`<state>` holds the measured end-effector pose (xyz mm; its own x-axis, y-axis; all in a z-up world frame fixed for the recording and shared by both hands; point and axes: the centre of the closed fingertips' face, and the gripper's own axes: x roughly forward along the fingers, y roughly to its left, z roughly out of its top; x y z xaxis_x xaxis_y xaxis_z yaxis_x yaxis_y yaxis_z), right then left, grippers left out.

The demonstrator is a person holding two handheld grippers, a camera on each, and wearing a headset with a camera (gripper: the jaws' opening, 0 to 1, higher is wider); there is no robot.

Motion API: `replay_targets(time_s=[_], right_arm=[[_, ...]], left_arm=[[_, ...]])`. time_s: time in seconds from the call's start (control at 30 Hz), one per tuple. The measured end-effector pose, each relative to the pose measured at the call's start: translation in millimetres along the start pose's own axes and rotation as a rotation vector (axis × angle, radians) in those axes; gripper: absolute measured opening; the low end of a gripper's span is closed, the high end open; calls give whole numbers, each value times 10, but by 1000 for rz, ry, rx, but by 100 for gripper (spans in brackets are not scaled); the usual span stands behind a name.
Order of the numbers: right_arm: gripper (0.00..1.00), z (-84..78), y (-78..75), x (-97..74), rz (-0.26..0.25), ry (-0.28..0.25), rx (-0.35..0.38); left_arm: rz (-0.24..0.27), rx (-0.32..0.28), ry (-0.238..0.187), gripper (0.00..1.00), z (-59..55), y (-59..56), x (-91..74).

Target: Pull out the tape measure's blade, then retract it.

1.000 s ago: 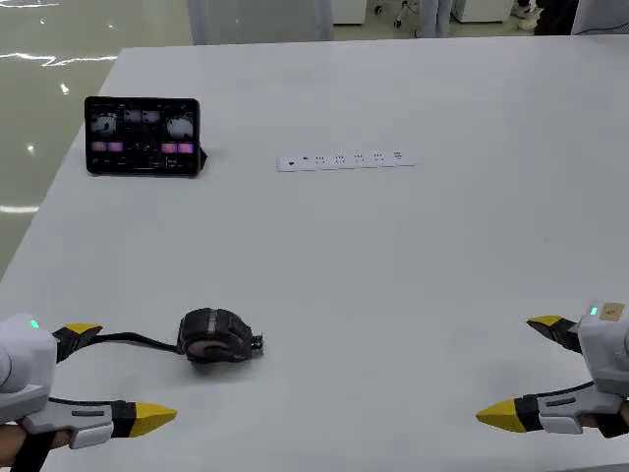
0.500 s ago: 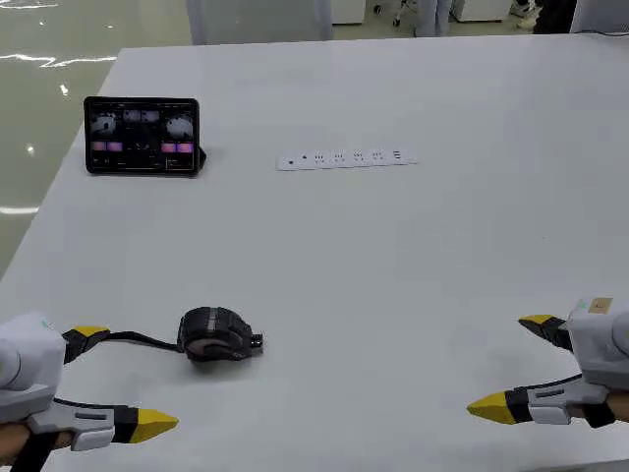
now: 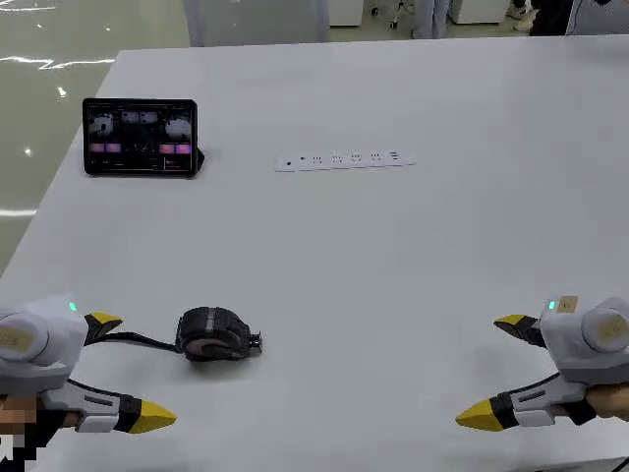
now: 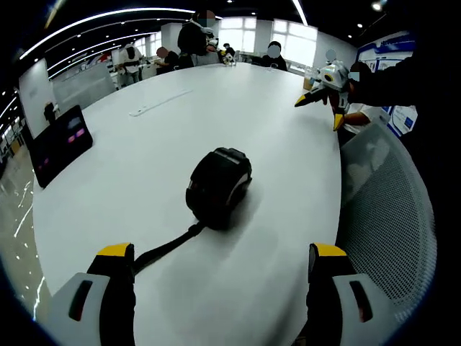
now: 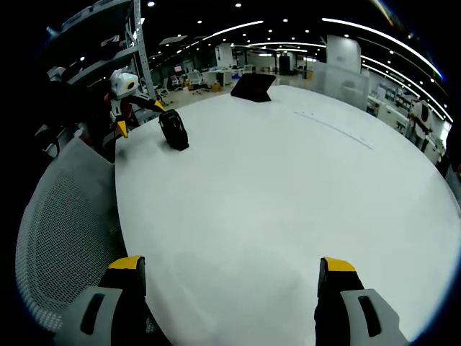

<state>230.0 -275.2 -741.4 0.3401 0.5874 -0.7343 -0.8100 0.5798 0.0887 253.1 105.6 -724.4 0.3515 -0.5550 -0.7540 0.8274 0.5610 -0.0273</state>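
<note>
Both grippers are empty and the tape (image 3: 211, 336) sits untouched on the bench (image 3: 393, 256), blade in as far as I can judge, so I put myself at the very start of the pull. My left gripper (image 3: 130, 369) has its fingers (image 4: 115, 259) wide apart, and so does my right gripper (image 3: 489, 370); nothing is between either pair. In the left gripper view the tape (image 4: 218, 186) lies straight ahead of the left gripper (image 4: 222, 251), near, lined up with the gap between the fingers. Its strap (image 4: 166, 249) trails back to the finger on that view's left; I cannot tell whether it touches. From the right gripper (image 5: 233, 264) the tape (image 5: 173, 130) is well apart, far across the bench and just beside the other gripper. So the left is plainly the nearer hand. The line that matters runs from the strap (image 3: 138, 339) through the case to a small dark nub on the side facing my right fingers. I take that nub for the blade's hook, though it is too small to be sure. If so, the tape's long axis points from one gripper to the other. I would clamp the case with the left, then bring the right across for the hook and draw it along that same line.
</note>
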Motion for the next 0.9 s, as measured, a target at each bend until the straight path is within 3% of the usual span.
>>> replay_targets(time_s=[0.1,0.23,0.67,0.9], right_arm=[[99,48,-49,18,-14,-9,-37],[99,100,-63,51,-5,-18,-33],[99,79,-60,310,48,54,-82],[99,221,-20,417,69,57,-119]], left_arm=[[-7,32,15,99,33,7,19],[-28,60,19,99,86,19,44],[-50,189,94,99,165,74,196],[-90,203,113,99,178,59,265]])
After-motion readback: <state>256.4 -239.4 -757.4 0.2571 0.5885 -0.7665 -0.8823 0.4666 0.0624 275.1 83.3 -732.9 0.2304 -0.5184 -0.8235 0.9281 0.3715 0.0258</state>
